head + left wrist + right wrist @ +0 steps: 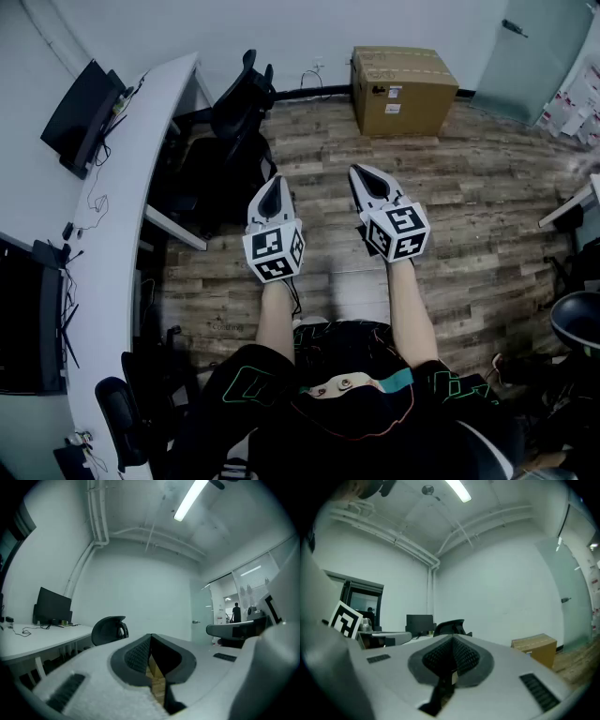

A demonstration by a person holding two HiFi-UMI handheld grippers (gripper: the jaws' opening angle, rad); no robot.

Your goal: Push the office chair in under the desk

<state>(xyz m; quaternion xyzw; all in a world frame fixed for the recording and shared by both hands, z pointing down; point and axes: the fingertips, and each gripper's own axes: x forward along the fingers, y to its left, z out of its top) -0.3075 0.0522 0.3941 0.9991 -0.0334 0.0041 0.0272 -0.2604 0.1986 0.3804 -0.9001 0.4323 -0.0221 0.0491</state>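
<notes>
1. Wooden floor (pixel 469 187): it fills the middle of the head view. Bare boards lie between both grippers and the chair.

2. White desk (pixel 117 216): a long curved top along the person's left side. Its white support rail (pixel 175 229) projects toward the floor, near the left gripper's left.

3. Office chair (pixel 239 108): black, standing at the far part of the desk. Its backrest is on the floor side of the desk edge and not under the top. It is ahead and to the left of both grippers, apart from them, and nearer to the left one. Neither gripper touches it.

4. Cardboard box (pixel 403 89): on the floor against the far wall, to the right of the chair.

5. Monitor (pixel 84 112): on the desk's far end, against the wall beyond the chair.

6. Left gripper (pixel 274 187) and right gripper (pixel 367 180): held side by side above the floor. On each, the jaws are closed tip to tip with nothing between them.
</notes>
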